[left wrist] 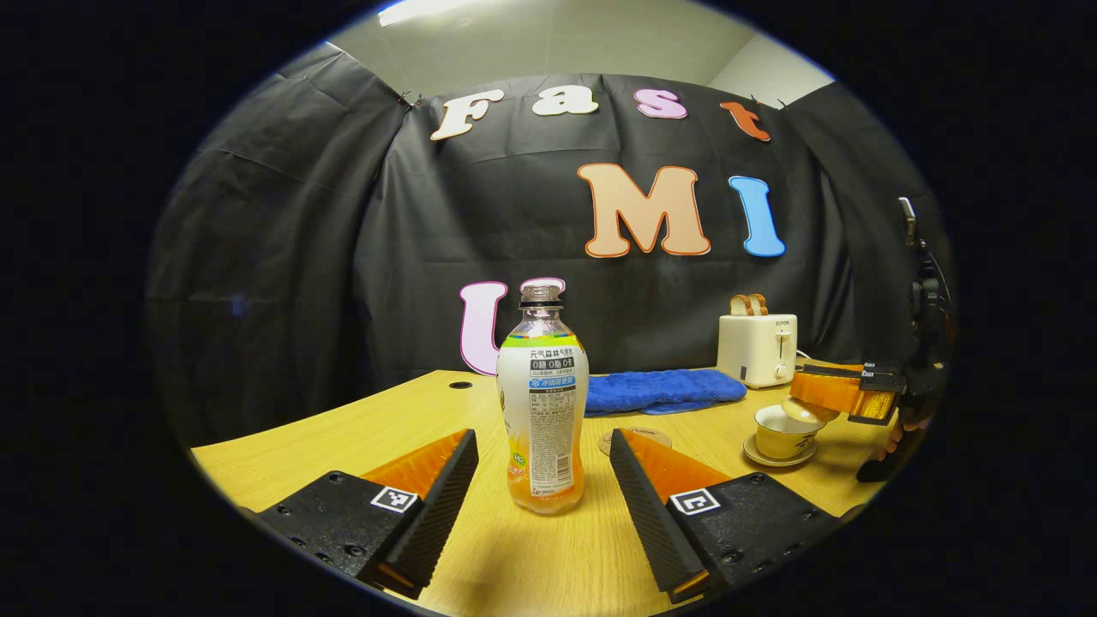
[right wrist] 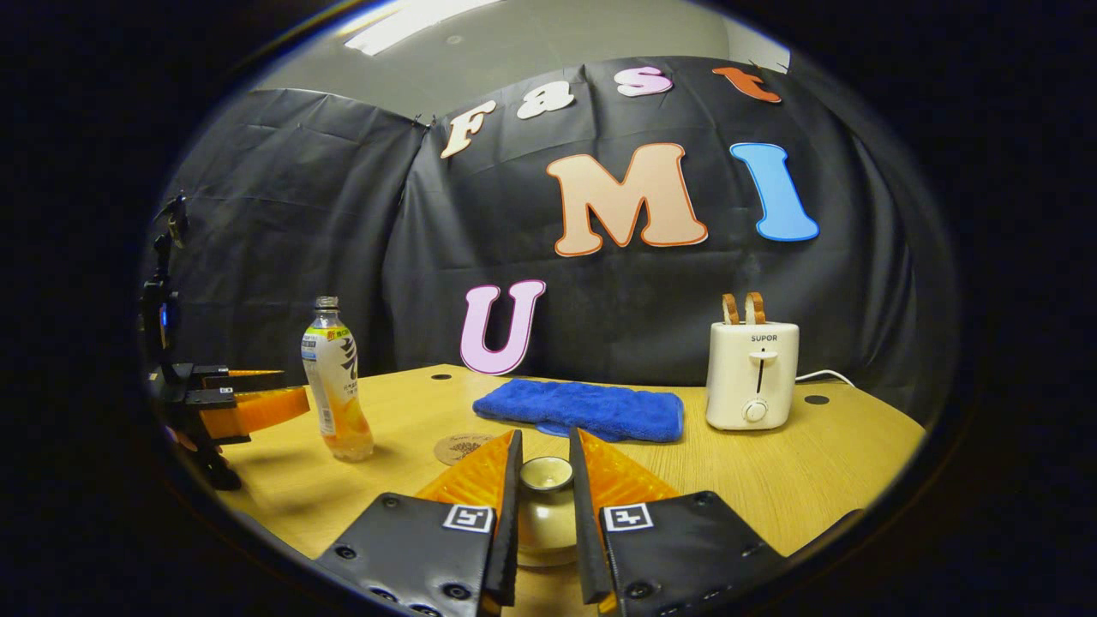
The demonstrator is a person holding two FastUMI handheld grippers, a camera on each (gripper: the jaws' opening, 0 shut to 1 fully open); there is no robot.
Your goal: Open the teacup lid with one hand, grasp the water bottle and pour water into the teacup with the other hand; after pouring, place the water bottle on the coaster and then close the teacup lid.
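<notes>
So the water bottle (left wrist: 542, 403) is standing upright on the wooden table (left wrist: 343, 446), cap off, with a bit of orange drink sitting in the bottom. The left gripper (left wrist: 542, 476) is hanging just in front of the bottle with its fingers spread wide, one on each side, neither one touching the plastic. Nothing is sitting between those fingers and the bottle.

Just beside the bottle, a little behind it, the round coaster (left wrist: 635, 437) is lying flat, half hidden by one left finger. Further along from the bottle on that same side, the teacup (left wrist: 782, 430) is resting on its saucer (left wrist: 776, 458), and the right gripper (left wrist: 836, 403) is reaching in over it from the edge.

In the right gripper view, the right gripper's fingers are pinched in narrow around the knob of the teacup lid (right wrist: 546, 473). Whether the lid is lifting off the cup or sitting on it is hard to tell.

Behind the bottle, toward the black cloth, a folded blue towel (right wrist: 581, 409) is lying flat, and beyond the towel a white toaster (right wrist: 753, 374) is standing with two slices poking out the top. The left gripper is also showing next to the bottle there.
</notes>
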